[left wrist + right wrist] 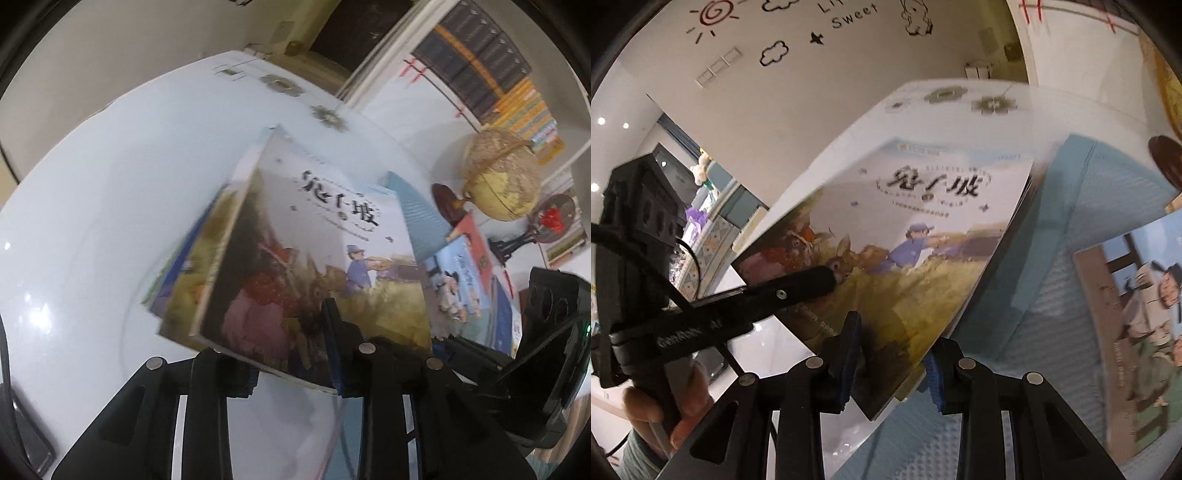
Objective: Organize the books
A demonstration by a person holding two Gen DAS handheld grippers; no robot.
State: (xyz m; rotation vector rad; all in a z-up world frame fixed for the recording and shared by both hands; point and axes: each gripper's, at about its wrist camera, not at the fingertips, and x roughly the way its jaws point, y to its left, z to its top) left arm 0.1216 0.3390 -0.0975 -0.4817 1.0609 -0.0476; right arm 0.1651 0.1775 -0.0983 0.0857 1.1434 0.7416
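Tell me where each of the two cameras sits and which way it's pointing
Left wrist: on the left gripper, looking down along its fingers at the picture book over the white table; the right gripper shows at right.
Right wrist: on the right gripper, looking down at the same book; the left gripper and a hand show at left.
Shared: the book and the table, each gripper at a lower book edge.
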